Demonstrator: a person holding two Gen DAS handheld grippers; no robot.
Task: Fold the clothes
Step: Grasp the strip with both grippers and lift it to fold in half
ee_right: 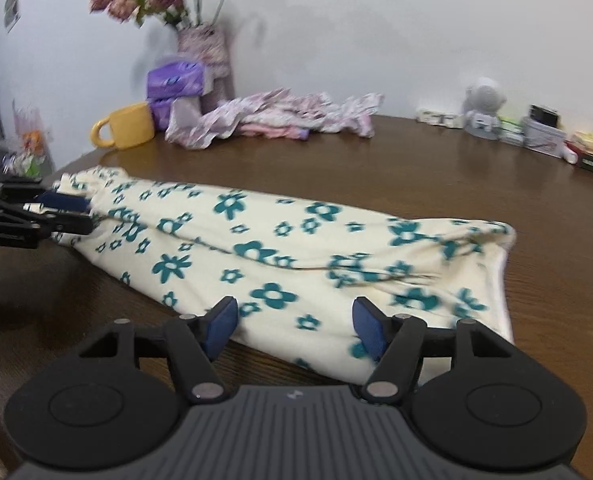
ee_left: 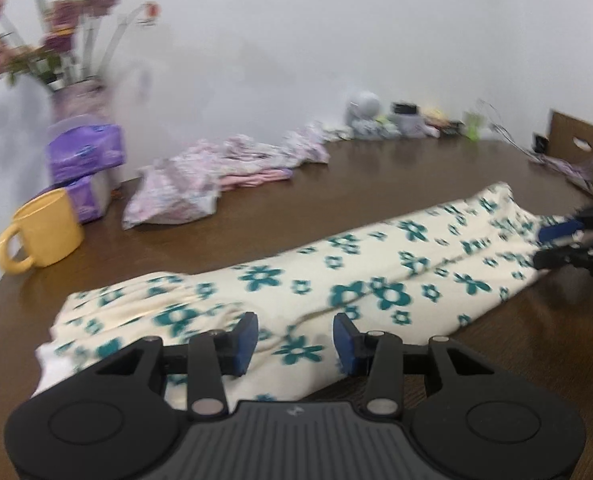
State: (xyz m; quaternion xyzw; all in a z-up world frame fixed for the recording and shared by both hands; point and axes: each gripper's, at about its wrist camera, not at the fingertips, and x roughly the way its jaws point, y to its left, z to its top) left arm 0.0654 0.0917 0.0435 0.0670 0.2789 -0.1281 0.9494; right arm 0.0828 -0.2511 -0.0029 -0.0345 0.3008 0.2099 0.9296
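floral garment lying folded lengthwise between two spread claws

the cream garment with teal flowers (ee_left: 336,280) is lying on the brown table (ee_left: 376,176) as a long, narrow bundle, already folded along its length and running from one claw to the other. the left claw (ee_left: 294,338) is hovering over the gathered end of the cloth, its blue-padded fingers (ee_left: 244,338) standing well apart with fabric showing in the gap between them, pinching nothing. the right claw (ee_right: 294,326) is sitting at the opposite end (ee_right: 476,264), close to the near edge of the garment, its fingers (ee_right: 370,328) also spread wide and gripping nothing. in each wrist view the other claw is showing at the far end of the bundle (ee_right: 62,210), fingers parted there too. whether any pad is touching the cloth is hard to tell through the blur.

behind the garment, a crumpled pile of pink and lilac clothes (ee_right: 280,118) is lying near the wall. beside it a yellow mug (ee_right: 126,126) is standing upright, just in front of stacked purple tissue packs (ee_right: 174,80) and a vase of dried flowers (ee_right: 206,46). small items, including a grey round figure (ee_right: 484,110), are lining the far right edge of the table.
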